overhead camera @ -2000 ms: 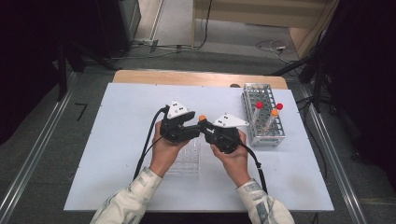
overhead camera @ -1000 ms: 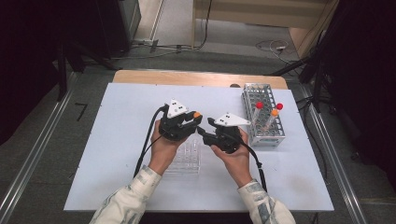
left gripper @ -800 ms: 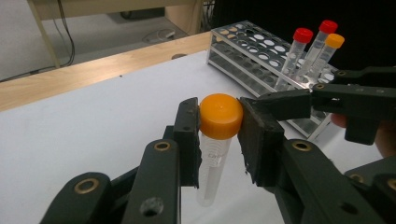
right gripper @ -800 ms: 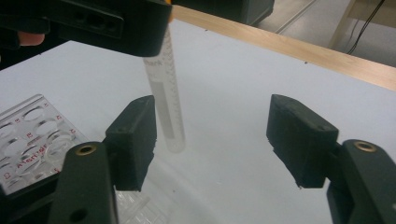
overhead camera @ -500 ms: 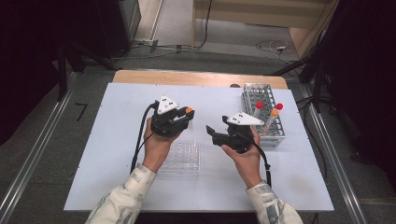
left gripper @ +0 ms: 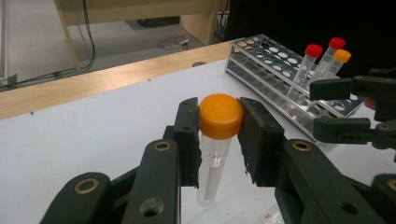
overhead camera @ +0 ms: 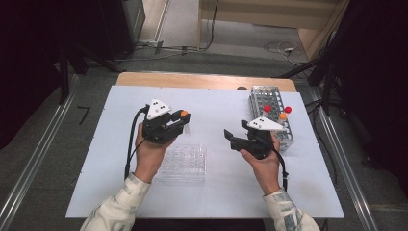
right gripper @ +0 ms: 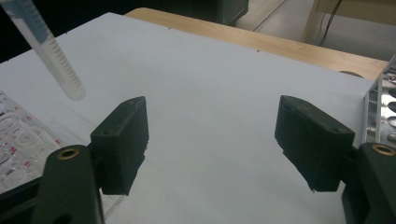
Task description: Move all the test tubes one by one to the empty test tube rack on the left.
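Fig.: tube transfer, hand-off just completed. The left gripper (overhead camera: 179, 120) clamps the orange-capped tube (left gripper: 217, 140) by its cap, jaws pressed on either side of the cap, tube body hanging free and roughly upright above the white table (overhead camera: 96, 144), just beyond the far edge of the clear well plate (overhead camera: 185, 163). The right gripper (overhead camera: 230, 136) has just been opening; its jaws stand wide w/ nothing between them, as its own view confirms: bare tabletop between the pads (right gripper: 121, 140). The tube's lower end (right gripper: 51, 51) shows at upper left of that view, above the plate's corner. The metal rack (overhead camera: 272, 115) sits at the right side of the table, near the right gripper, holding two red-capped tubes (left gripper: 310, 60) and one more orange-capped tube (left gripper: 338, 60). The step in hand appears to be carrying the tube to its destination, probably the clear plate; which well cannot be told. To do it well: keep the grip firm, since only the cap is held and the body can swing; move slowly & level so the tube stays vertical; bring the tip directly over the target before lowering; keep the right gripper clear of the path, yet near enough to steady the tube if it tilts. Risk: a cap-only hold may let the tube twist or slip if it is bumped against the plate edge.
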### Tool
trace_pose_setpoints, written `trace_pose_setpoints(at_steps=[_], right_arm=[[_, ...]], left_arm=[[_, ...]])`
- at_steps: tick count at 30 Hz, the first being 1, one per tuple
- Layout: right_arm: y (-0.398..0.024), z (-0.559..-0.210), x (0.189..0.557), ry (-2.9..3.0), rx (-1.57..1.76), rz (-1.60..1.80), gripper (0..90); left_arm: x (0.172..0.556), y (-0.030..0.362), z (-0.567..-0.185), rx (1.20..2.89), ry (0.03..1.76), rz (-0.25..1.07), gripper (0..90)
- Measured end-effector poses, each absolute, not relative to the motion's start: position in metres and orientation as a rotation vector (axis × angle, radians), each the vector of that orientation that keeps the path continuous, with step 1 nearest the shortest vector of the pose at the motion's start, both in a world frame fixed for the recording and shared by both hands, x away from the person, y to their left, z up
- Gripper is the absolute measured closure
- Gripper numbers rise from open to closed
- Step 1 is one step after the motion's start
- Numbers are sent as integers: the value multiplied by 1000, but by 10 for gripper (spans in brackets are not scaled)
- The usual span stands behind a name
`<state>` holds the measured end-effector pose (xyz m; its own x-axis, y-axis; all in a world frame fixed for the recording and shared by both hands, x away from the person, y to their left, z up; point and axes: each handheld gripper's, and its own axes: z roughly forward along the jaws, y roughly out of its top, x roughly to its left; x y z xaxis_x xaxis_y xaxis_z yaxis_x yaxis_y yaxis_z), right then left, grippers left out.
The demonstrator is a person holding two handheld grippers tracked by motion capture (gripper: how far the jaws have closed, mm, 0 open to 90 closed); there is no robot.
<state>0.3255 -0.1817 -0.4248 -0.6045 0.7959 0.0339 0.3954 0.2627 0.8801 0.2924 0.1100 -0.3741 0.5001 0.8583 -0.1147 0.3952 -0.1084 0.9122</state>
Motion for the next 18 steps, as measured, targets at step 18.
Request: trace_pose_setpoints(at_steps=[18], right_arm=[[-186,-426,325,2123,1087,1282,239]], left_arm=[[259,113,-375,1766,1012,542,697]])
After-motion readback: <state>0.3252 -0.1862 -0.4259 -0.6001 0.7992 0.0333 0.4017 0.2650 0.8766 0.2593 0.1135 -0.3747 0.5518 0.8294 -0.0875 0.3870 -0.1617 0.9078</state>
